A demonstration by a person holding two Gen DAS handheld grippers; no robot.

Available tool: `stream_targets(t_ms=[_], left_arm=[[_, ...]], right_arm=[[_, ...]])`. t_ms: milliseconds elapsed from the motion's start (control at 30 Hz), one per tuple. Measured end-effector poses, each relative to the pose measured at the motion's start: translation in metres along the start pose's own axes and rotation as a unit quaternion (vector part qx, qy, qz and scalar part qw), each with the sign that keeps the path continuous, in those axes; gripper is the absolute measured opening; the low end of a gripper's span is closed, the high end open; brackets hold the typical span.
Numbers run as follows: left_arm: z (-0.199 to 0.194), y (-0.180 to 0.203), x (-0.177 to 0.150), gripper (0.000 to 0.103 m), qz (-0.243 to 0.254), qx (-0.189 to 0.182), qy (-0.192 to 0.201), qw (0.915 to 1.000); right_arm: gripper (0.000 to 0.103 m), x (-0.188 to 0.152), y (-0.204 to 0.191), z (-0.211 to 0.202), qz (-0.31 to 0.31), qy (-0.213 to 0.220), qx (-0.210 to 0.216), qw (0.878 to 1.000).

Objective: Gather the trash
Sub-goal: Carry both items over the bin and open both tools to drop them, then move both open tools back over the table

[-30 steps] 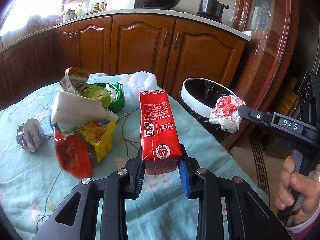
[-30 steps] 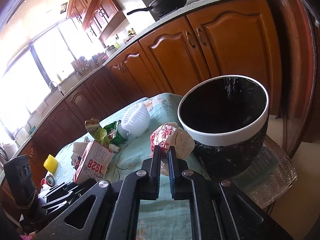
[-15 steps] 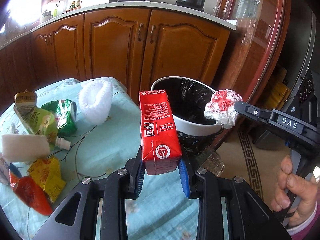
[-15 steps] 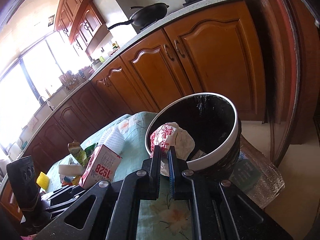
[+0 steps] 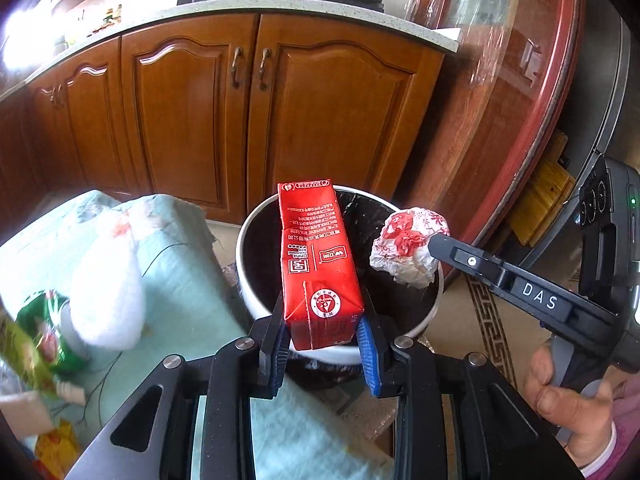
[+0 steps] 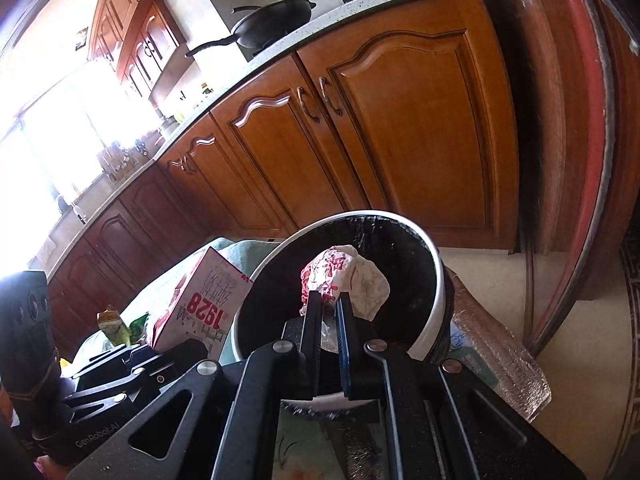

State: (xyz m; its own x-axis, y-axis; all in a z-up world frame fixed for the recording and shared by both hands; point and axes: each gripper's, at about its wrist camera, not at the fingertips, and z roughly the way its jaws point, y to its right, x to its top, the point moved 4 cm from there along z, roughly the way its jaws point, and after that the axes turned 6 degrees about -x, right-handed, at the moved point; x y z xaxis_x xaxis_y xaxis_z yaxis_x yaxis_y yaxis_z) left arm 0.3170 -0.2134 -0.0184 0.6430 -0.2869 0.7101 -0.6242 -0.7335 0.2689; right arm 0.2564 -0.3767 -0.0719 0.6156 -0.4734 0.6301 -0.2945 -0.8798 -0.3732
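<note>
Jaws: left gripper (image 5: pixel 322 338) clamped on red carton (image 5: pixel 318 264), upright; right gripper (image 6: pixel 329 312) pinching crumpled wrapper (image 6: pixel 346 280). Both items poised over the bin (image 5: pixel 256 304) mouth; wrapper on the carton's right.

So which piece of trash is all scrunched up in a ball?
The red-and-white wrapper held by the right tool, crumpled; the red carton keeps its box shape.

My left gripper (image 5: pixel 323 342) clamps a red carton (image 5: pixel 318 264) upright at frame centre, over the white-rimmed bin (image 5: pixel 256 296); at right, my right gripper (image 5: pixel 434 246) pinches a crumpled wrapper (image 5: pixel 406 246) above the bin's rim.
</note>
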Motion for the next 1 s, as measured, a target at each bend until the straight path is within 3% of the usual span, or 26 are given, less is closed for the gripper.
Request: stream_targets(t_ms=[400,467,600,700,833,933,1000], left_arm=[[0.047,0.001,0.020,0.029,0.002,0.000,-0.031,0.9995],[0.053,0.003,0.021,0.030,0.000,0.001,-0.038,0.9993],[0.049,0.004,0.020,0.051,-0.007,0.009,-0.027,0.9996],[0.036,0.002,0.012,0.054,-0.017,0.006,-0.015,0.9997],[0.010,-0.002,-0.008,0.070,-0.037,0.012,0.012,0.9992],[-0.013,-0.003,-0.028,0.074,-0.049,0.023,0.031,0.9981],[-0.026,-0.005,-0.043,0.076,-0.060,0.029,0.039,0.9970]], right_arm=[[0.007,0.011,0.015,0.020,0.001,-0.018,-0.013,1.000],[0.012,0.012,0.016,0.023,0.002,-0.022,-0.016,1.000],[0.012,0.015,0.021,0.026,0.015,-0.028,-0.013,0.999],[0.017,0.017,0.022,0.023,0.019,-0.024,-0.010,0.999],[0.051,0.013,0.017,0.013,0.029,-0.011,0.006,1.000],[0.074,0.003,0.008,0.006,0.036,-0.004,0.025,0.999],[0.081,-0.005,0.000,0.001,0.037,-0.002,0.035,0.999]])
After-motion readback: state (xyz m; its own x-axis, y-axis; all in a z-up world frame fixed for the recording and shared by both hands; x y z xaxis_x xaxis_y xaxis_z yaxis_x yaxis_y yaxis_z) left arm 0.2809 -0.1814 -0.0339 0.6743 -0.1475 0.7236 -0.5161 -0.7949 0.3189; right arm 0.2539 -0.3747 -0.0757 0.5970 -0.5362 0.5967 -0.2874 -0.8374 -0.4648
